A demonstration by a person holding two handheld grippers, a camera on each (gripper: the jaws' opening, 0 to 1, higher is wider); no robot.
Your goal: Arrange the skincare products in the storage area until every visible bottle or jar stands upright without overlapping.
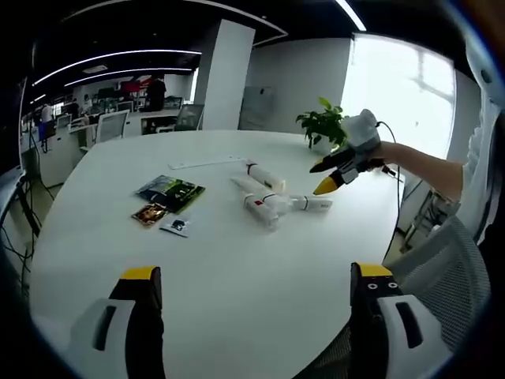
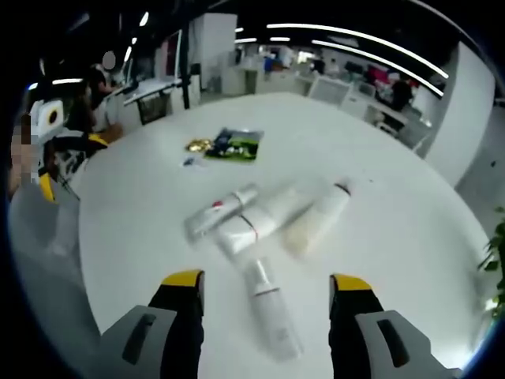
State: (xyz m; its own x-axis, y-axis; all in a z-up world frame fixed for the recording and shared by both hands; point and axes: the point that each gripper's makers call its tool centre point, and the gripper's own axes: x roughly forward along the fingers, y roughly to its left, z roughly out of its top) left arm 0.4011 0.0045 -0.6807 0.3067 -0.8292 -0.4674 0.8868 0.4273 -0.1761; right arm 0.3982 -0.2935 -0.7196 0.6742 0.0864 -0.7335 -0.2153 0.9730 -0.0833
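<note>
Each gripper has two fat jaws, grey-white lower down, black higher up, with yellow tips and a dark slot in the side. Beside the green plant [image 1: 322, 124], the right gripper [image 1: 327, 183] has a white body, a thin black cable and a white sleeve [image 1: 479, 146] behind it.

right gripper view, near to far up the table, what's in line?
Right gripper with open jaws → nearest white tube lying between them → cluster of three more lying tubes → green packet with small sachets beside it.
</note>
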